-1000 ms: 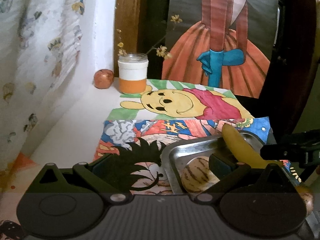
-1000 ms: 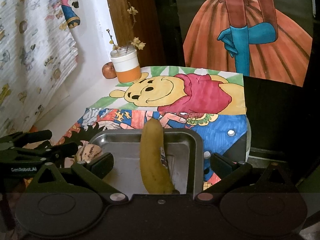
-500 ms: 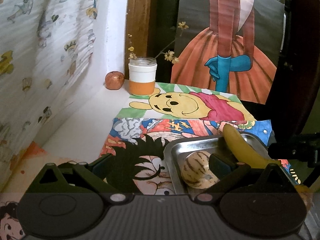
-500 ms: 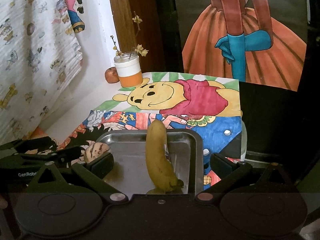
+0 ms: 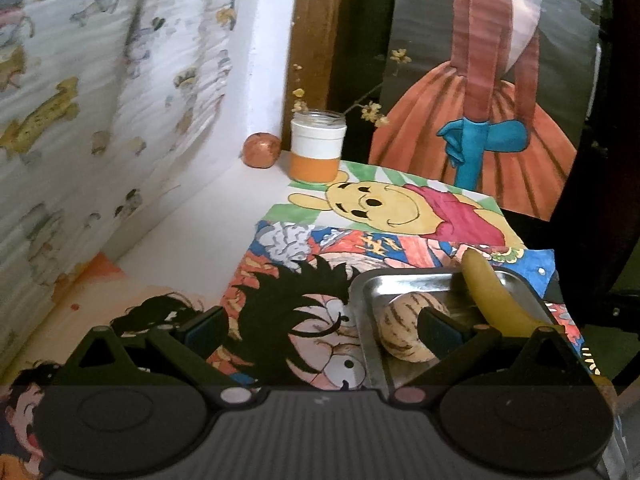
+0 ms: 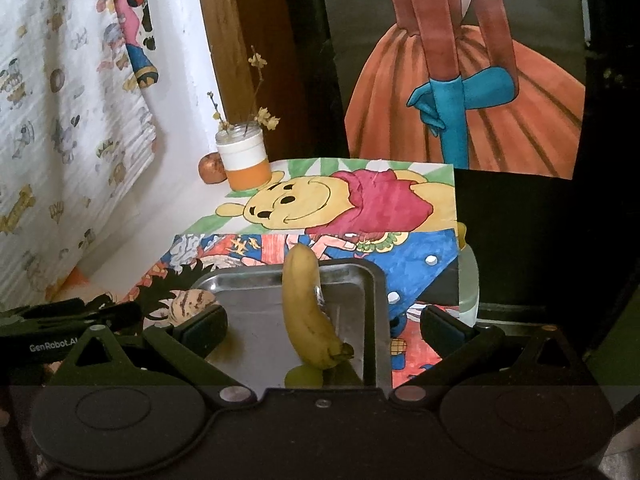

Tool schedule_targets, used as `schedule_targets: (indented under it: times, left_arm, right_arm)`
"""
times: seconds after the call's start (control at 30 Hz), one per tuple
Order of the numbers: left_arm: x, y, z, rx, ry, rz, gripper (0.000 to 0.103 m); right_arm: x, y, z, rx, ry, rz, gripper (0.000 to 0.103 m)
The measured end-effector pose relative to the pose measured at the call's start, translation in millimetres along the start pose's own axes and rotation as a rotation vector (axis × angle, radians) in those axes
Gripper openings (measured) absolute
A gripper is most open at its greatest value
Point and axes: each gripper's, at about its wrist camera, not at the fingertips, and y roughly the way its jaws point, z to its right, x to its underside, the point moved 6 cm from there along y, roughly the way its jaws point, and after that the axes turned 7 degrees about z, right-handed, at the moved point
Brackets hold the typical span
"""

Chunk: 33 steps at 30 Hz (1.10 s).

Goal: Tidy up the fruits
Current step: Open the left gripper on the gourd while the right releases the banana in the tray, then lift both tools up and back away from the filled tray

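I see both grippers, left (image 5: 320,324) & right (image 6: 324,324), spread wide, empty; banana (image 6: 308,312) & striped melon (image 5: 404,330) in metal tray (image 6: 256,320).

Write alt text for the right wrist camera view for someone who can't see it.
A banana lies in a metal tray between the right gripper's open fingers, on cartoon drawings. A striped round fruit sits at the tray's left edge, beside the left gripper. A jar and reddish fruit stand behind.
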Motion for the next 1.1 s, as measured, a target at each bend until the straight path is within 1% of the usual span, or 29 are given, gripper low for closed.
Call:
schedule_targets:
  times: [0.13, 0.5, 0.7, 0.8, 0.9, 1.1]
  left_arm:
    - [2.4, -3.6, -2.5, -0.019, -0.036, -0.007, 0.103]
    - [8.0, -14.4, -11.3, -0.058, -0.083, -0.022, 0.103]
    - [17.2, -23.1, -16.4, -0.091, -0.117, -0.035, 0.103]
    - [18.9, -30.6, -18.2, -0.109, -0.116, -0.020, 0.103]
    - [20.6, -37.3, -18.1, -0.110, -0.112, -0.019, 0.103]
    - [24.0, -52.6, -17.7, -0.128, -0.114, 0.008, 0.103]
  right_arm:
    - [2.6, -3.5, -0.2, 0.019, 0.006, 0.011, 0.102]
    - [12.7, -11.1, -2.4, 0.047, 0.029, 0.022, 0.102]
    - [20.0, -18.5, -8.8, 0.063, 0.017, 0.035, 0.102]
    - [24.7, -21.1, -11.2, 0.055, 0.023, 0.030, 0.102]
    - [29.6, -25.1, -13.4, 0.060, 0.023, 0.030, 0.102]
    - [35.8, -35.9, -15.4, 0.049, 0.044, 0.054, 0.102]
